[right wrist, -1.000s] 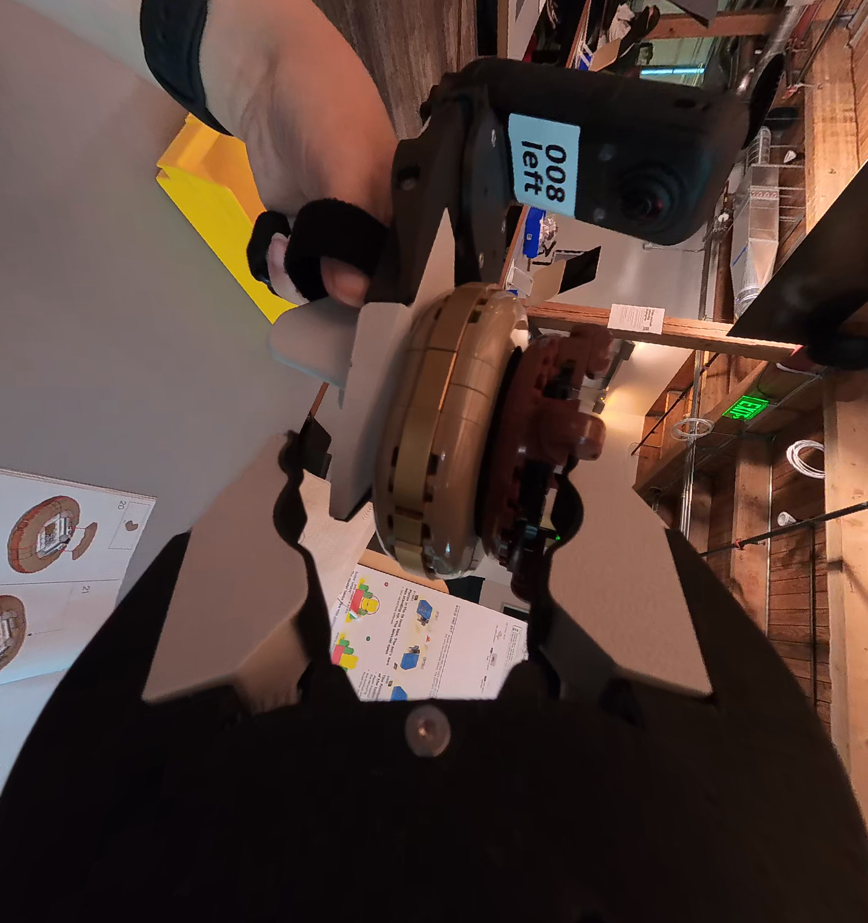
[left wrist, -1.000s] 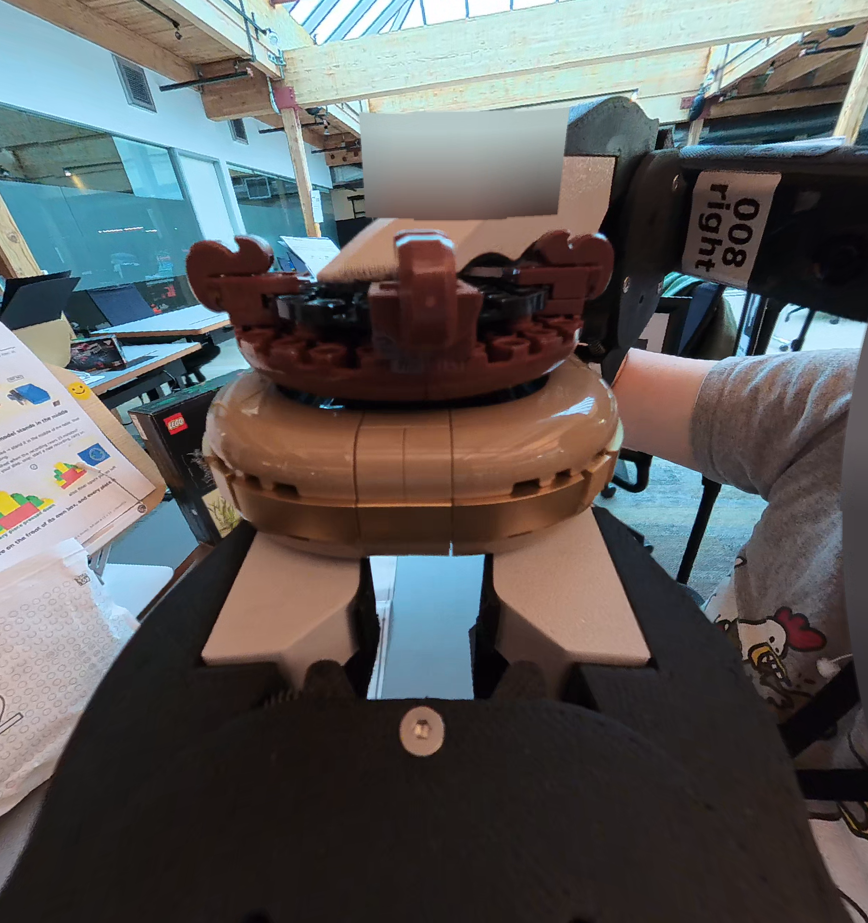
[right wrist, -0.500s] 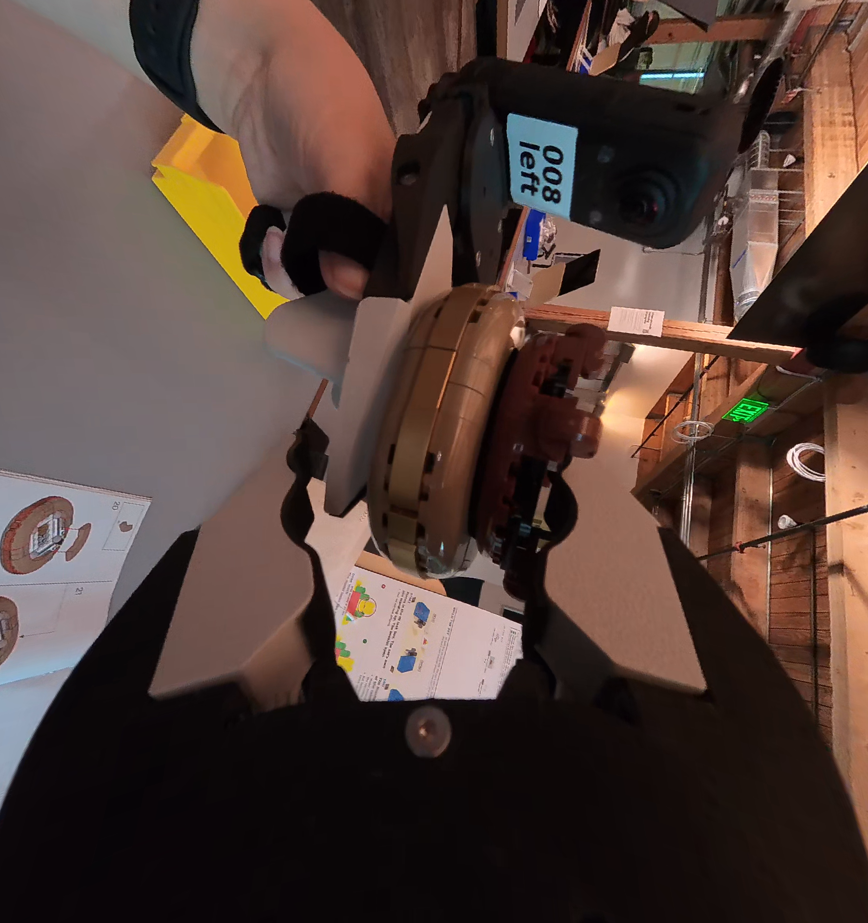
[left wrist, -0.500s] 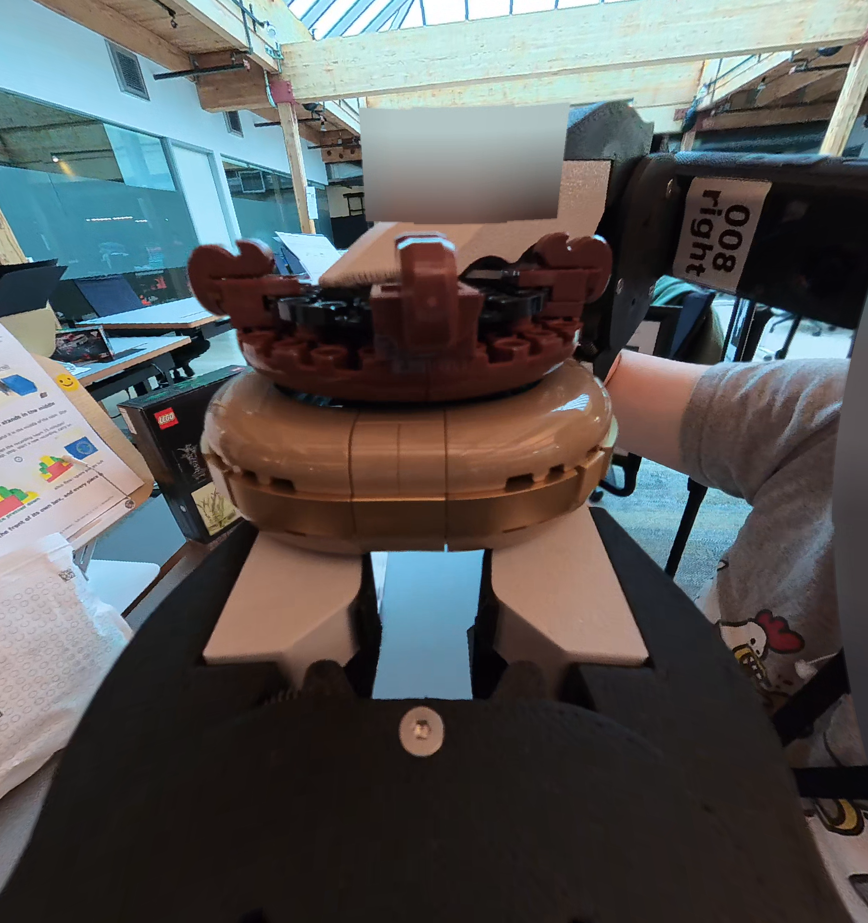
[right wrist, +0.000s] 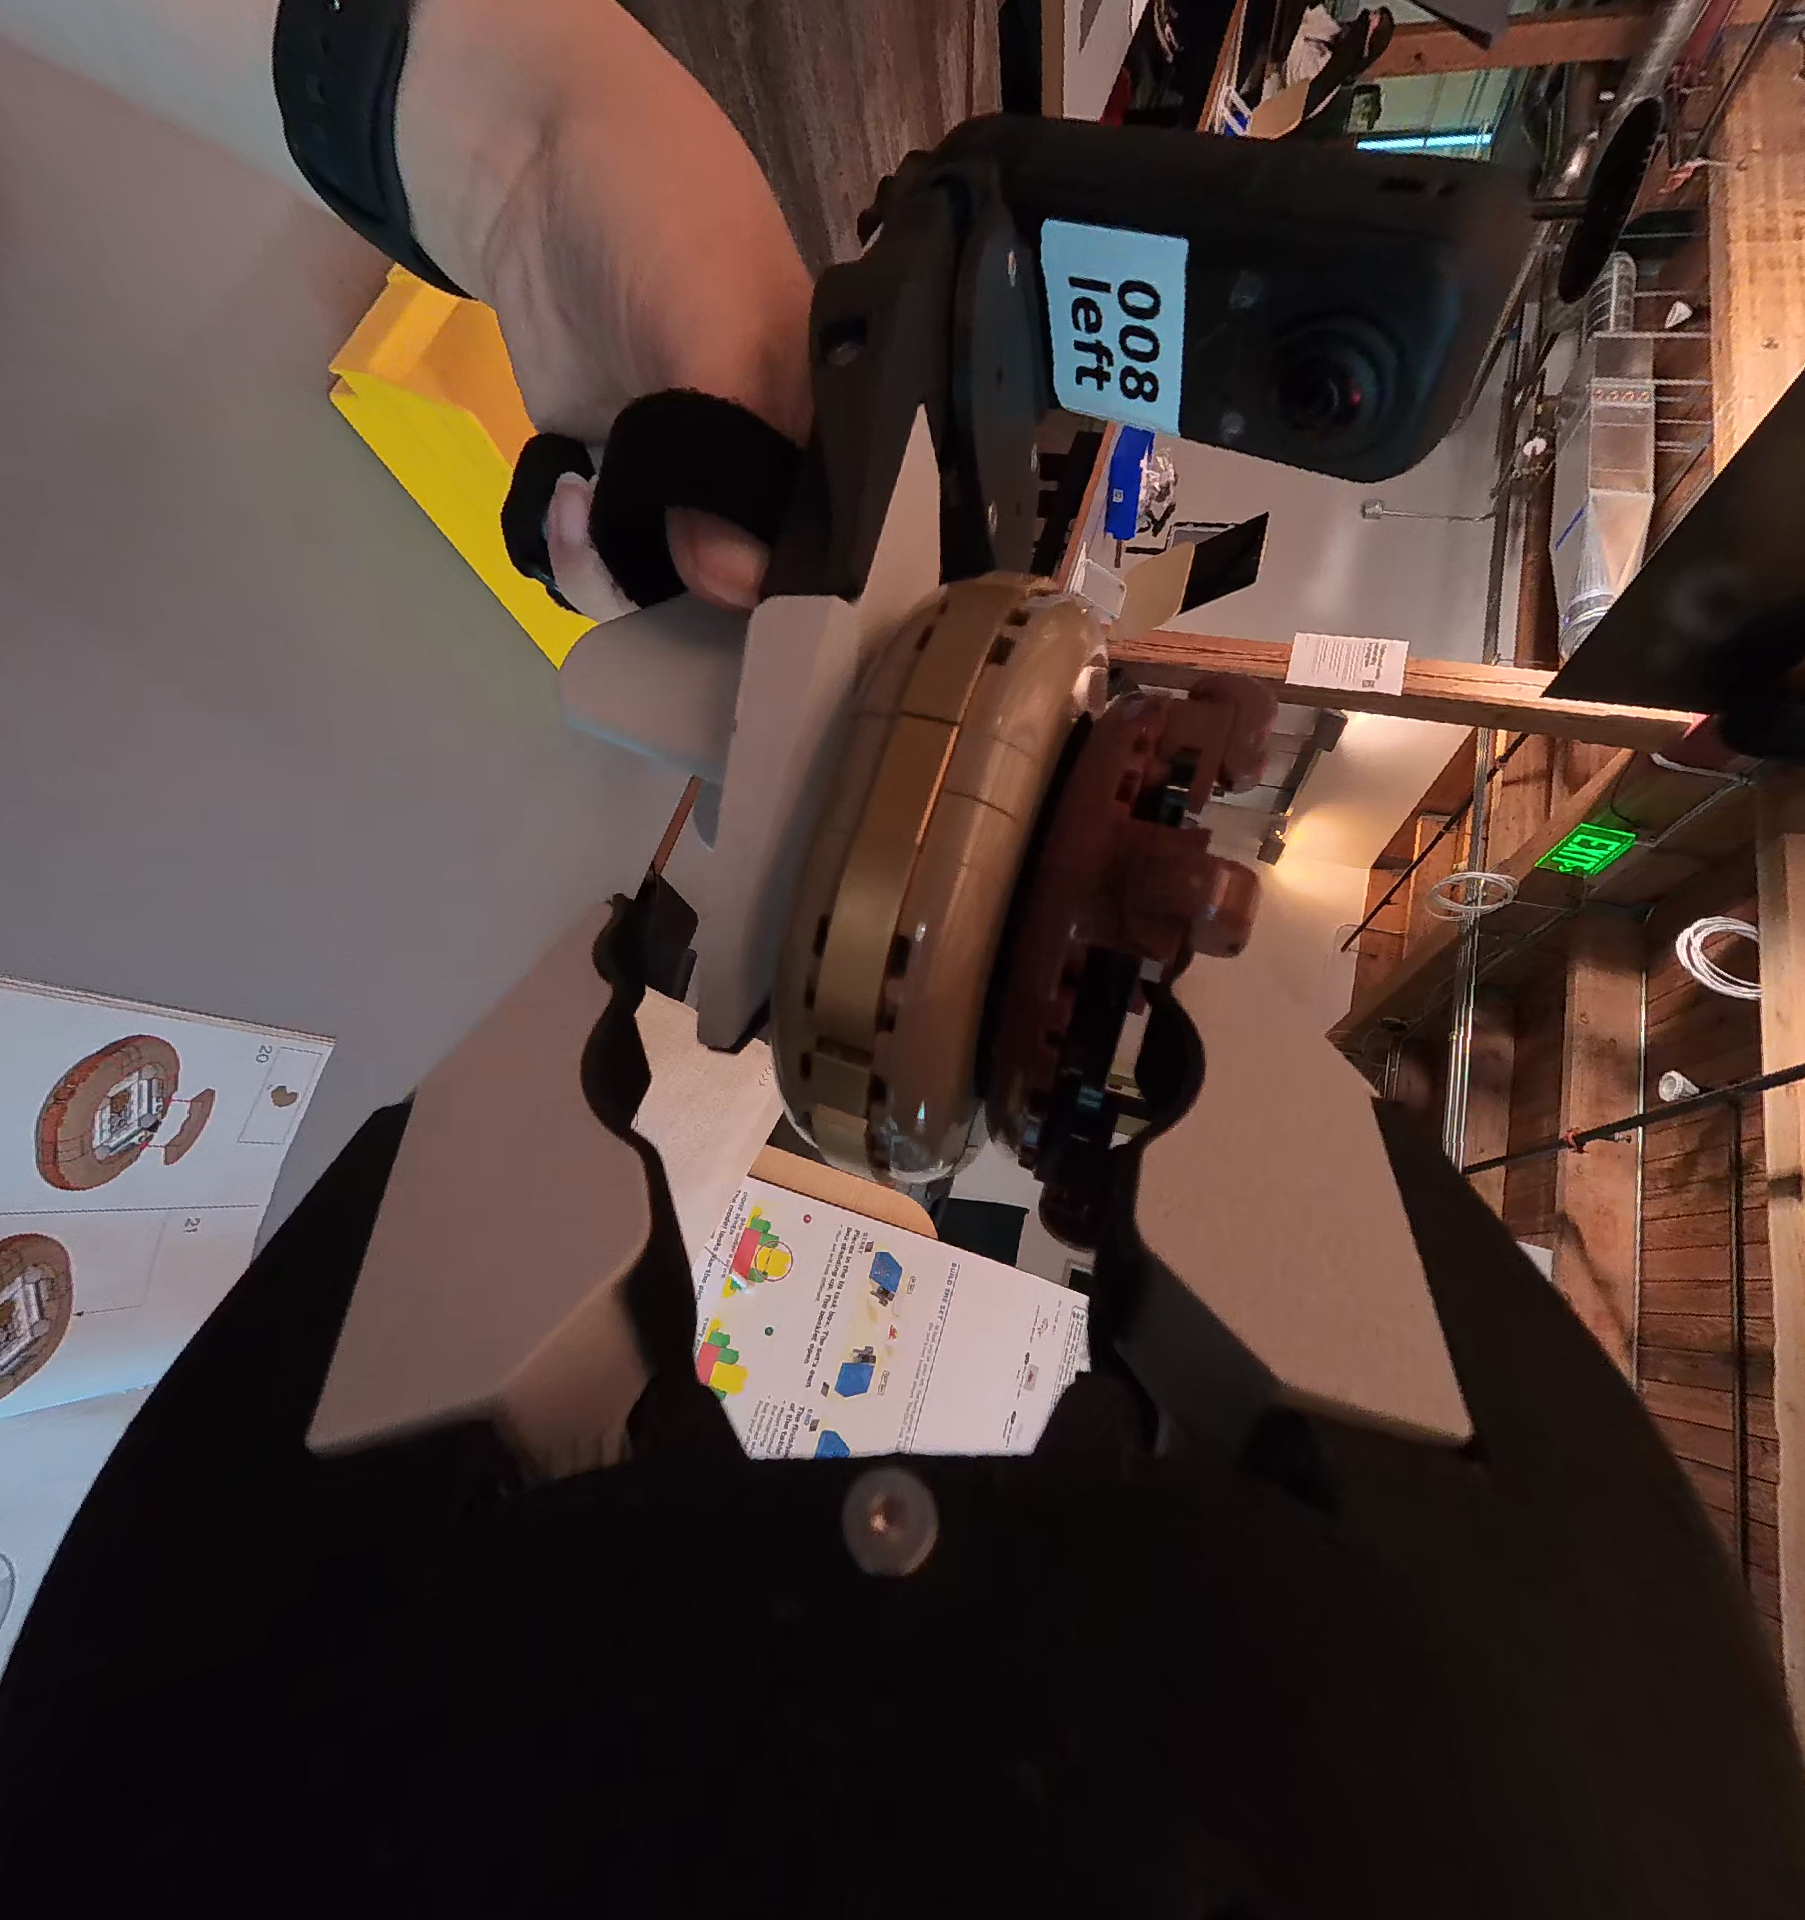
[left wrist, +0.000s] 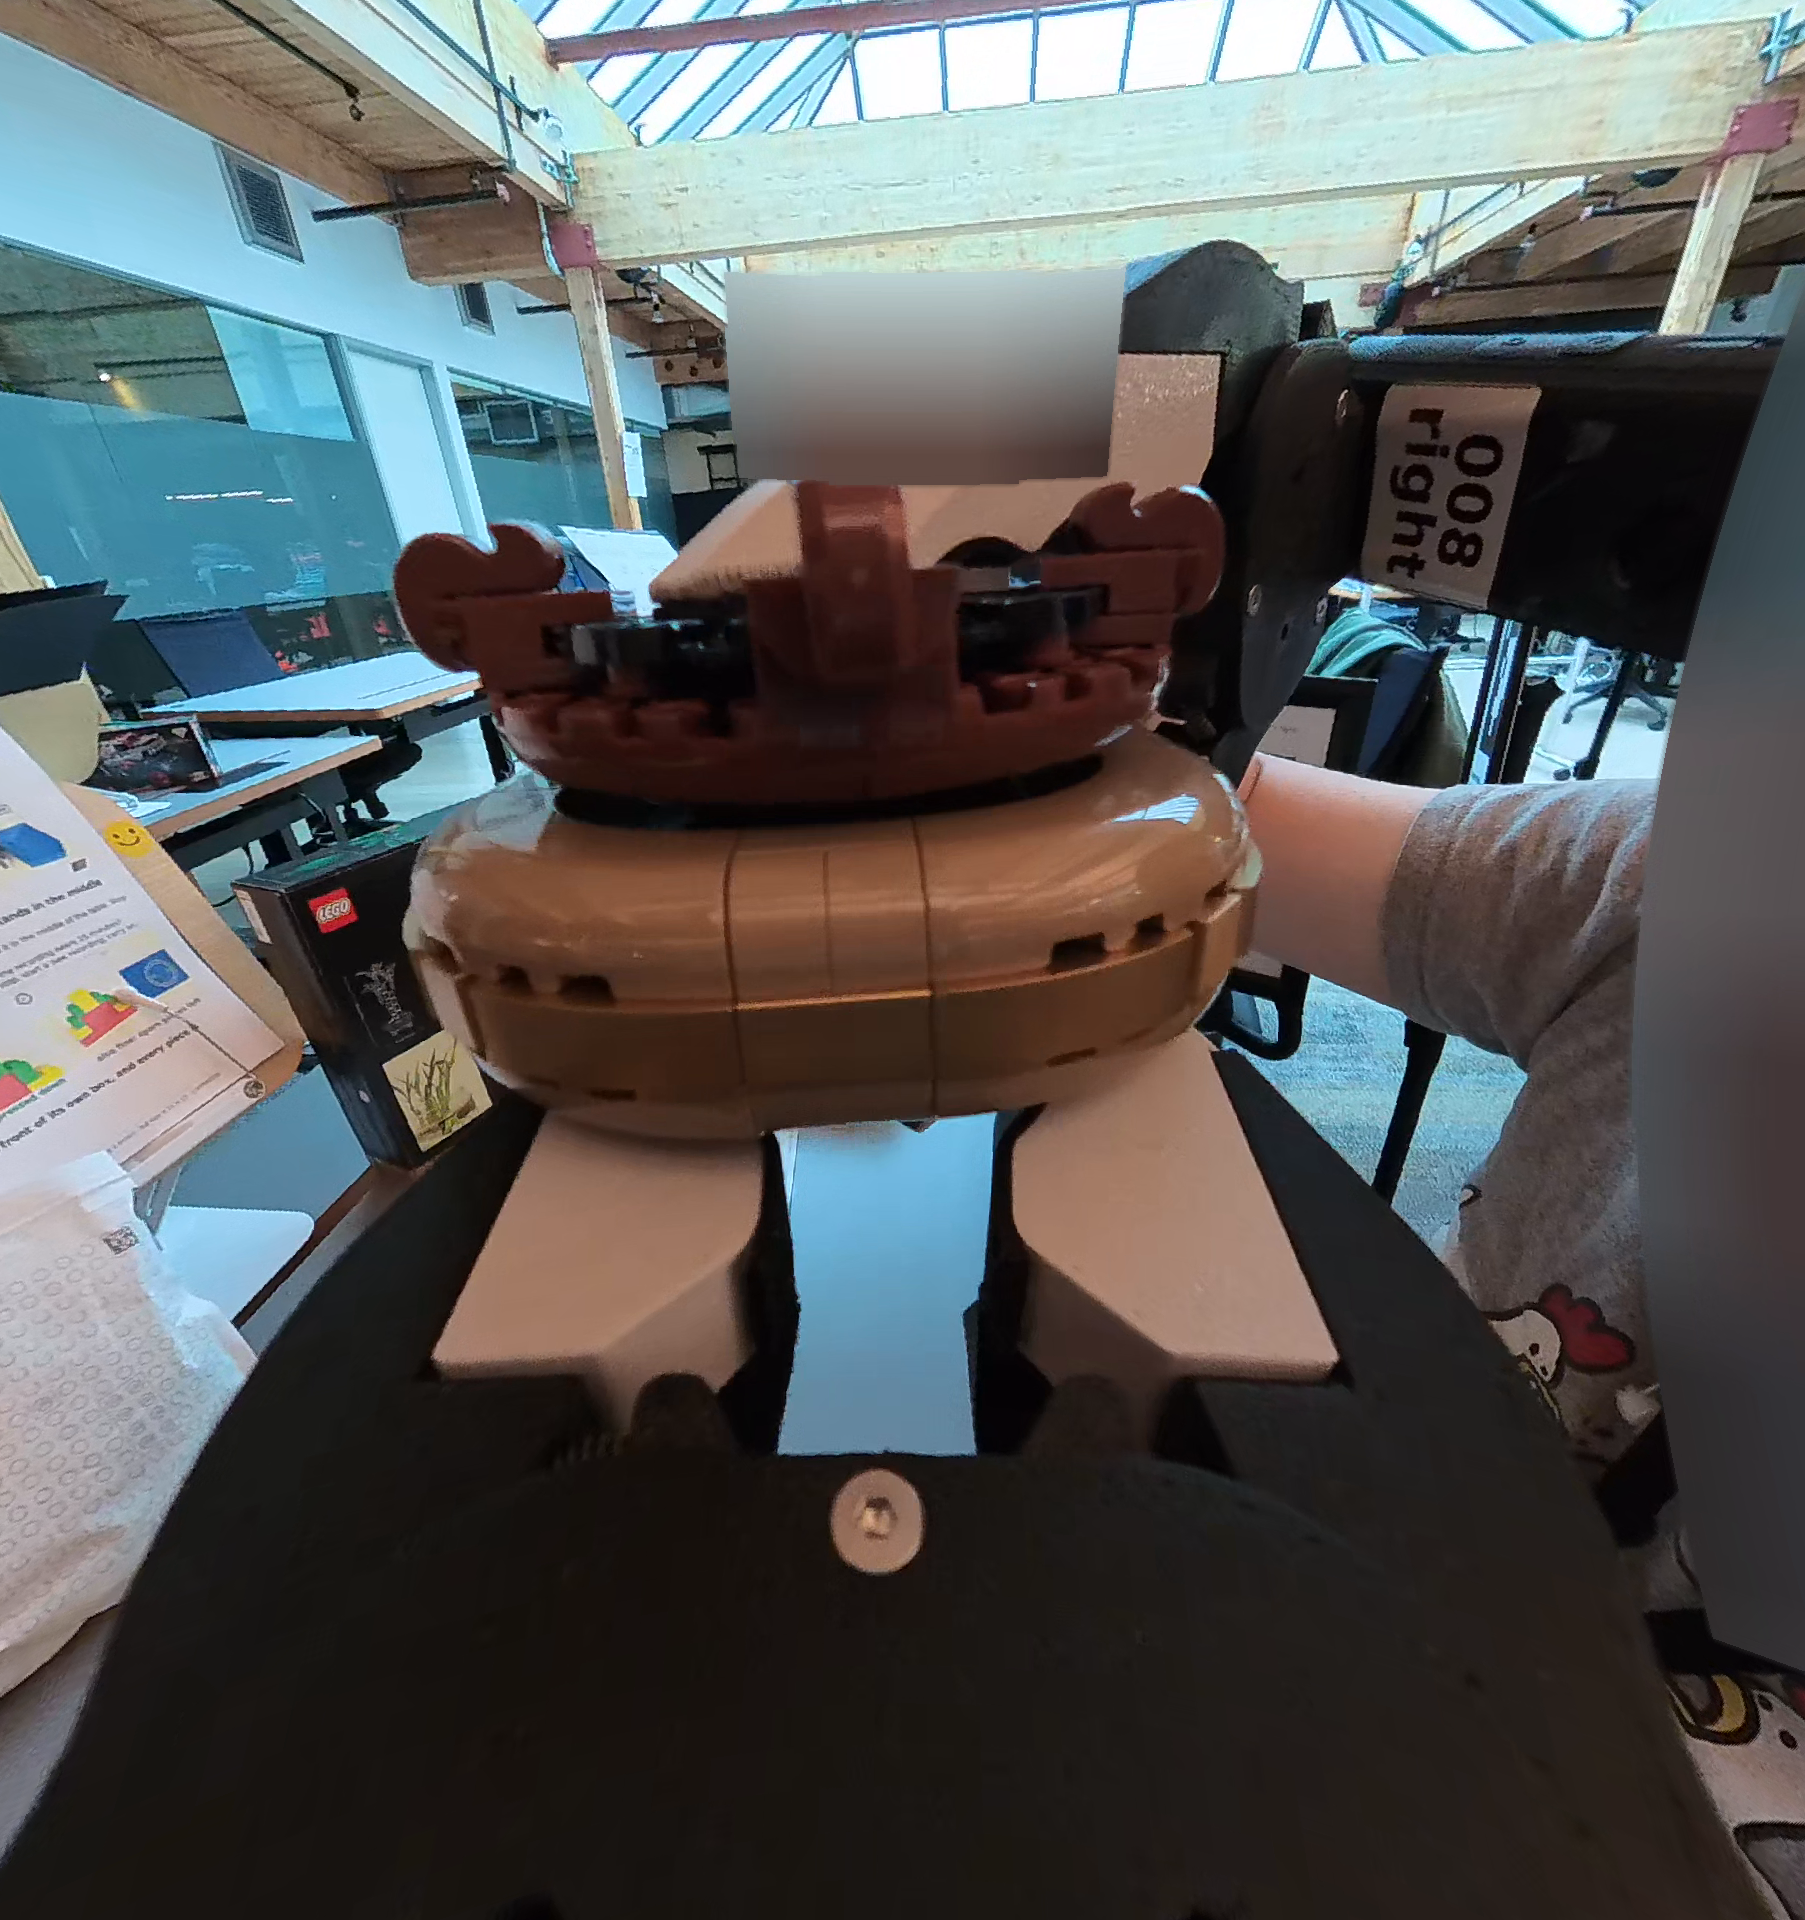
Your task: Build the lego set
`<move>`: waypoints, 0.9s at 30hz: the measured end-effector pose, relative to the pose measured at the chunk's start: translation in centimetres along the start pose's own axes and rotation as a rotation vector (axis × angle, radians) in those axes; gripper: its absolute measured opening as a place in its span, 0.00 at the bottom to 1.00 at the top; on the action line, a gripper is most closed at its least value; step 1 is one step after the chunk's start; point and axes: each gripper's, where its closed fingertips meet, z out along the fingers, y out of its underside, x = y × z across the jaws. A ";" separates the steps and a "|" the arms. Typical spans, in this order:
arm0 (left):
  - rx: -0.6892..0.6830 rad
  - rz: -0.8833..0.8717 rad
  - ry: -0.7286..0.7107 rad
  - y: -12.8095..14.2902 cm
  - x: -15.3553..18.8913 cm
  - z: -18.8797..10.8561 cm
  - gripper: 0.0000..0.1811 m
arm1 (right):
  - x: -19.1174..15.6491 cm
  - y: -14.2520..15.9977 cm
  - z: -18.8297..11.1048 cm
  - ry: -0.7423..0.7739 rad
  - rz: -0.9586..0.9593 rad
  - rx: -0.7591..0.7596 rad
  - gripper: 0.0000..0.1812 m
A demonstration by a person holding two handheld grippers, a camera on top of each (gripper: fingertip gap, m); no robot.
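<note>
Between both tongs, the tan-and-brown lego model (left wrist: pixel 825 935) is being held: left gripper (left wrist: pixel 882 1132) clamping its tan base, right gripper (right wrist: pixel 898 1049) spread wide around it

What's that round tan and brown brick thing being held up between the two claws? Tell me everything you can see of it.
The lego model is a round, glossy plastic build: a thick tan cushion-like ring on a darker tan band with small slots, topped by a reddish-brown studded disc with black pieces in its middle and curled brown pieces on its rim. It is held up in the air. The left gripper holds its underside; the right gripper straddles its edge, one finger against the brown top.
</note>
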 end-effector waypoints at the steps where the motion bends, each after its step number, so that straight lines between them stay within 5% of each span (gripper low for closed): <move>1: 0.001 0.001 0.000 -0.1 0.0 0.0 0.19 | 0.1 0.0 0.0 0.000 -0.002 -0.001 0.53; 27: 0.031 0.034 -0.004 -0.6 0.1 -0.3 0.19 | 0.6 -0.6 0.4 0.011 -0.054 -0.041 0.50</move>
